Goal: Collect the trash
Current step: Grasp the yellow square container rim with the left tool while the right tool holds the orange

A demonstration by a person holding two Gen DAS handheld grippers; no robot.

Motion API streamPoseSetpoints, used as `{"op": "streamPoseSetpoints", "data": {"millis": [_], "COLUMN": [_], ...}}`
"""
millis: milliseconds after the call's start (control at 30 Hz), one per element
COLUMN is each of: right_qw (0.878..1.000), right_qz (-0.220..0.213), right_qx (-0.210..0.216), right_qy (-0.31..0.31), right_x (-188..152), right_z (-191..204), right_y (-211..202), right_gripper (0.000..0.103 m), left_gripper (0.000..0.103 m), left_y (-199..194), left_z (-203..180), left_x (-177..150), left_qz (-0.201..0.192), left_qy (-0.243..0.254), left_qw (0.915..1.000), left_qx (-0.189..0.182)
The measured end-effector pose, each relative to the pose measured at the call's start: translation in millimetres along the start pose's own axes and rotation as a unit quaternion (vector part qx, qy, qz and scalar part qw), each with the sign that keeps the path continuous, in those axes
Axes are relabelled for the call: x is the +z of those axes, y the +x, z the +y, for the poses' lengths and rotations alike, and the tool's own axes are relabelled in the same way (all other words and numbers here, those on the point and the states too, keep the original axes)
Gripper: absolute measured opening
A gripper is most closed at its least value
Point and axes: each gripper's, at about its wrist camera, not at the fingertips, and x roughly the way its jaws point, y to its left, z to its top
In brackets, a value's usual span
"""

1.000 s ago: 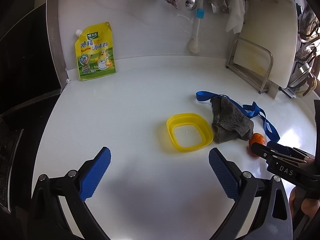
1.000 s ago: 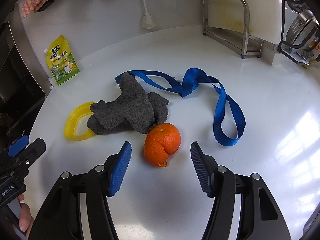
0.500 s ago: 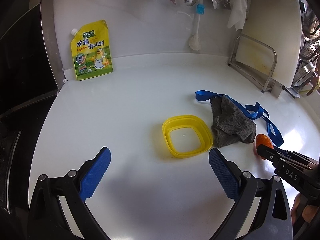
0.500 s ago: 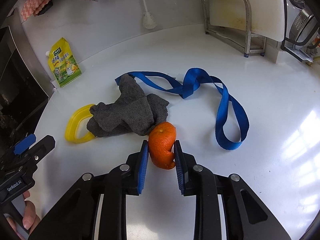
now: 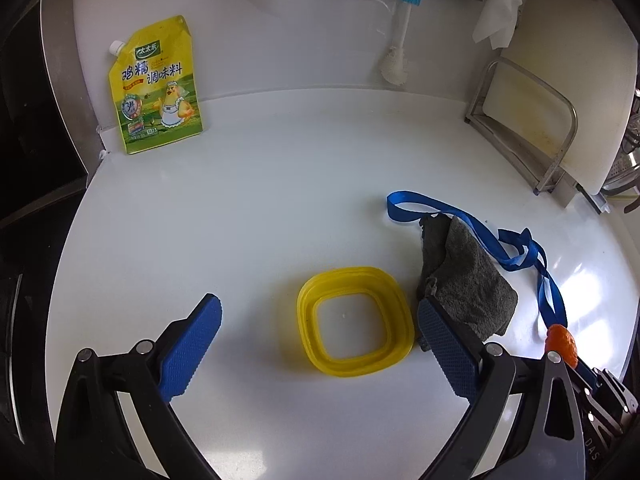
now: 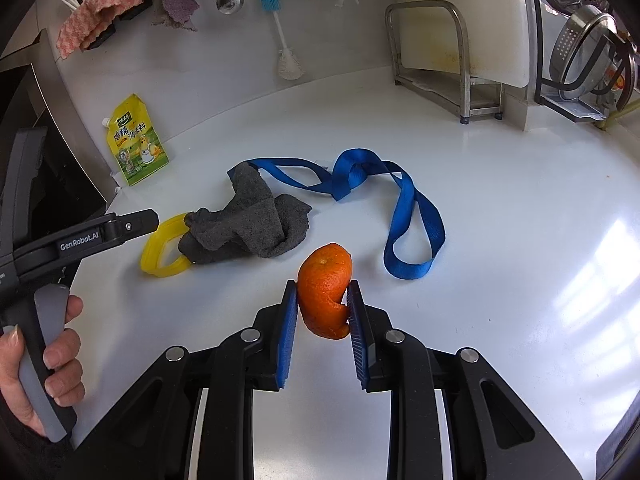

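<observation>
My right gripper is shut on an orange peel and holds it above the white counter; the peel also shows at the right edge of the left wrist view. A grey rag lies beyond it, partly over a yellow collapsed container. A blue ribbon loops to the right of the rag. My left gripper is open and empty, with the yellow container just ahead between its fingers and the grey rag by the right finger.
A yellow seasoning pouch leans on the back wall at the left. A metal rack with a white cutting board stands at the back right. A brush and cloths hang on the wall. A dark appliance edges the counter's left side.
My right gripper closed on the orange peel and lifted it off the counter. My left gripper moved forward toward the yellow container and stayed open.
</observation>
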Motion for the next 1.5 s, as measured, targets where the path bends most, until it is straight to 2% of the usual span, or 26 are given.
{"op": "streamPoseSetpoints", "data": {"millis": [267, 533, 767, 1133, 1500], "right_qw": [1.000, 1.000, 0.999, 0.999, 0.999], "right_qz": [-0.010, -0.020, -0.021, -0.023, -0.022], "right_qx": [0.014, 0.019, 0.023, 0.022, 0.028], "right_qy": [0.017, 0.016, 0.008, 0.012, 0.010], "right_x": [-3.3, -4.5, -3.7, -2.4, -3.3], "right_z": [-13.7, -14.1, -9.1, -13.6, -11.3], "right_y": [-8.3, -17.7, -21.3, -25.0, -24.3], "right_gripper": [0.024, 0.024, 0.024, 0.024, 0.024], "left_gripper": [0.097, 0.097, 0.096, 0.096, 0.097], "left_y": [23.5, 40.7, 50.3, 56.8, 61.2], "left_z": [-7.1, -6.4, -2.3, -13.2, -11.9], "left_x": [20.9, 20.6, 19.4, 17.8, 9.4], "left_qz": [0.073, 0.104, 0.111, 0.115, 0.114], "left_qy": [-0.008, -0.017, -0.021, -0.018, -0.010], "left_qw": [0.9973, 0.9944, 0.9935, 0.9931, 0.9929], "left_qx": [-0.004, 0.001, 0.013, 0.010, 0.031]}}
